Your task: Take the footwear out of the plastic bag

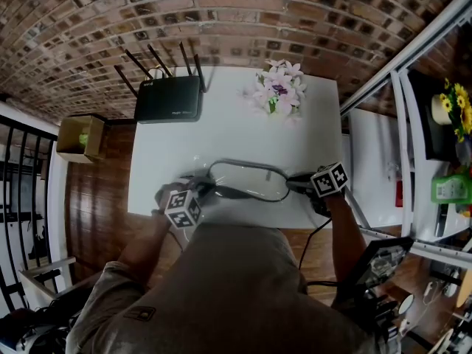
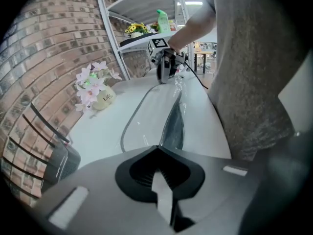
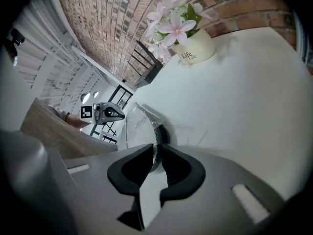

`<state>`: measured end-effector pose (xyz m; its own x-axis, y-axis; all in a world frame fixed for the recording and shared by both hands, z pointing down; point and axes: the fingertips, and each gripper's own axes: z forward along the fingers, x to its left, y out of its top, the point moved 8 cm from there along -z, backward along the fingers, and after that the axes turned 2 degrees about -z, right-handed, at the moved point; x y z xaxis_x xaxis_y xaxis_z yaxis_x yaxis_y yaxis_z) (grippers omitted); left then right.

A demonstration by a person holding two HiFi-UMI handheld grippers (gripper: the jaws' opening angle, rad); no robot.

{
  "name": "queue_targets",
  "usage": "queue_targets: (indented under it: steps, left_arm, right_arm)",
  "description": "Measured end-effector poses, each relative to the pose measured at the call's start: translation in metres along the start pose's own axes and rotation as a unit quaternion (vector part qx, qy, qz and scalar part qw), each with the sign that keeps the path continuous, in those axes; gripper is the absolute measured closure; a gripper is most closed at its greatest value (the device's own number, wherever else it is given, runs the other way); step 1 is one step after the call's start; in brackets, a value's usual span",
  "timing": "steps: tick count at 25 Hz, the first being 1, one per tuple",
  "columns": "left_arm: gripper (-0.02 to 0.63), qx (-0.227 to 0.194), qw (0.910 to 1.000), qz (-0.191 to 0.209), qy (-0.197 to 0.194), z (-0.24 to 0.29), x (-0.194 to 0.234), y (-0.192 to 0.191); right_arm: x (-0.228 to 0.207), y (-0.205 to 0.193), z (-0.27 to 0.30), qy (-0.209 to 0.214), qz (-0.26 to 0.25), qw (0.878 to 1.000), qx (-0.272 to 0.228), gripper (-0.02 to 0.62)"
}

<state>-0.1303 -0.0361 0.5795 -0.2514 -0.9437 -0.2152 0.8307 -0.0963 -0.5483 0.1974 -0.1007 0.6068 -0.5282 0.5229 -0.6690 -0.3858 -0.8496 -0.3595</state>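
A clear plastic bag (image 1: 243, 169) lies near the front edge of the white table (image 1: 169, 153). Inside it is a flat pale piece of footwear (image 1: 249, 181) with a dark rim. My left gripper (image 1: 200, 190) is at the bag's left end, jaws shut together with the bag's end running into their tips (image 2: 160, 151). My right gripper (image 1: 293, 181) is at the bag's right end, and its jaws pinch a fold of clear plastic (image 3: 155, 148). Each gripper view shows the other gripper across the bag: the right gripper (image 2: 167, 78) and the left gripper (image 3: 116, 113).
A black router (image 1: 168, 98) with antennas sits at the table's back left. A pot of pink flowers (image 1: 279, 91) stands at the back middle. A cardboard box (image 1: 80, 137) is on the floor to the left, and white shelving (image 1: 413, 124) stands to the right.
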Motion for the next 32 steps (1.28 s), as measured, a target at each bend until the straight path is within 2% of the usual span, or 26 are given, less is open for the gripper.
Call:
queue_targets:
  steps: [7,11,12,13,14,16,19,26,30,32]
  left_arm:
    - [0.604,0.000,1.0000,0.001,0.003,-0.003,0.001,-0.005]
    - [0.603,0.005,0.9998,0.014,-0.011,0.002,-0.002,-0.005]
    - [0.603,0.007,0.9998,0.015,-0.015,0.004,-0.003,-0.006]
    - [0.603,0.009,0.9997,0.016,-0.017,0.006,-0.005,-0.007]
    - [0.603,0.012,0.9996,0.018,-0.020,0.007,-0.006,-0.008]
    - [0.604,0.017,0.9993,0.020,-0.026,0.009,-0.009,-0.010]
    - [0.604,0.019,0.9992,0.014,-0.032,0.012,-0.012,-0.013]
    - [0.604,0.019,0.9988,0.009,-0.043,0.013,-0.011,-0.014]
    - [0.604,0.017,0.9987,0.006,-0.047,0.012,-0.011,-0.014]
    - [0.604,0.015,0.9987,0.004,-0.048,0.012,-0.011,-0.014]
  right_arm:
    - [-0.002,-0.004,-0.004,-0.008,-0.001,1.000,0.003,0.526]
    - [0.001,-0.003,-0.002,-0.002,-0.004,1.000,0.006,0.515]
    - [0.001,-0.004,0.001,0.003,-0.004,1.000,0.012,0.496]
    - [0.002,-0.004,0.003,0.011,-0.003,1.000,0.017,0.425]
    - [0.004,-0.004,0.005,0.021,-0.003,1.000,0.021,0.379]
    - [0.009,-0.002,0.008,0.032,-0.008,0.999,0.023,0.350]
    - [0.005,-0.002,0.010,0.027,-0.011,0.999,0.025,0.329]
    - [0.009,0.000,0.010,0.056,0.008,0.998,0.031,0.311]
    - [0.000,0.000,0.005,0.037,0.019,0.999,0.017,0.350]
    - [0.000,0.001,0.006,0.040,0.018,0.999,0.019,0.342]
